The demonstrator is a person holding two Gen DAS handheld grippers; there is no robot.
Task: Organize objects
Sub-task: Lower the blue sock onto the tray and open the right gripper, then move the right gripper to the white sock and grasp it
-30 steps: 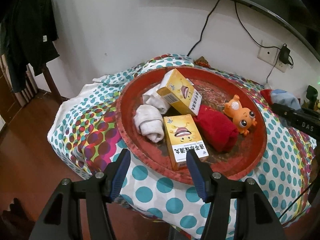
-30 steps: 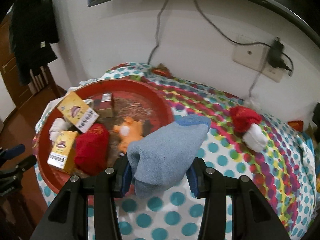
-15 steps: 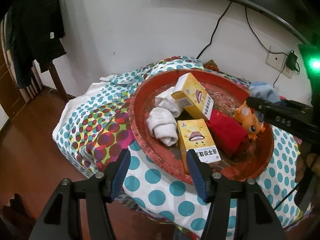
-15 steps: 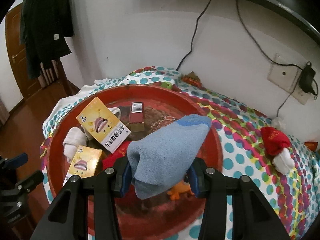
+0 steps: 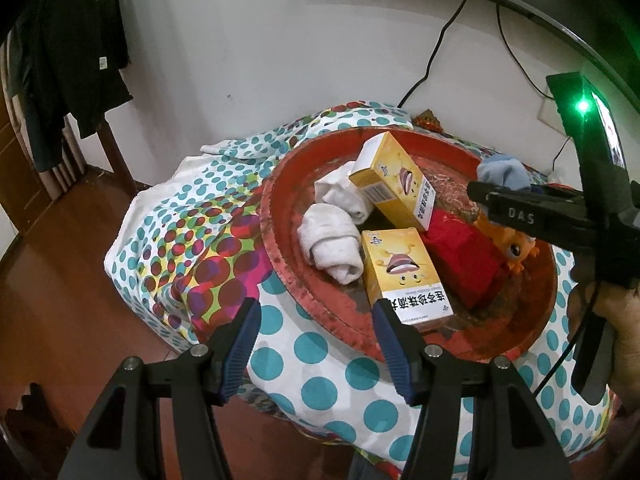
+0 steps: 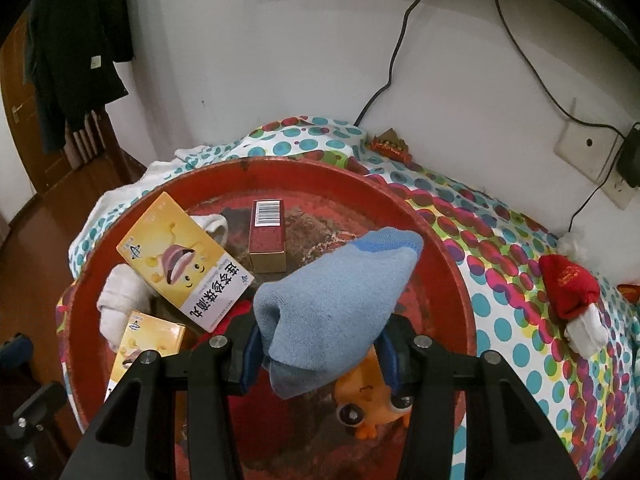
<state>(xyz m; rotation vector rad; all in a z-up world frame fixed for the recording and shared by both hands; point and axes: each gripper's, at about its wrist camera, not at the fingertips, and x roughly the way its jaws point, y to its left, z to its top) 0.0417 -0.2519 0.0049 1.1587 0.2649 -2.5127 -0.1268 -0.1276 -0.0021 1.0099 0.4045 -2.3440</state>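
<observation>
The right gripper (image 6: 318, 354) hangs over the red tray (image 6: 448, 248) with a blue sock (image 6: 332, 300) between its fingers. Its jaws have just been opening a little, but the sock is not falling and the pads seem to touch it on both sides. The sock sticks up and away toward the far side of the tray. Under it, at the near right of the tray, sits an orange toy (image 6: 372, 400). A dark red box (image 6: 267, 236) lies near the middle of the tray. A yellow box (image 6: 184, 260) leans at the left on a white sock (image 6: 120, 304), and a second yellow box (image 6: 144, 344) lies nearer. A red sock (image 6: 570, 288) with a white end lies on the dotted cloth (image 6: 520, 340), well to the right of the tray. The left gripper (image 5: 316, 344) waits at the near edge of the tray, jaws wide, with nothing in them.
</observation>
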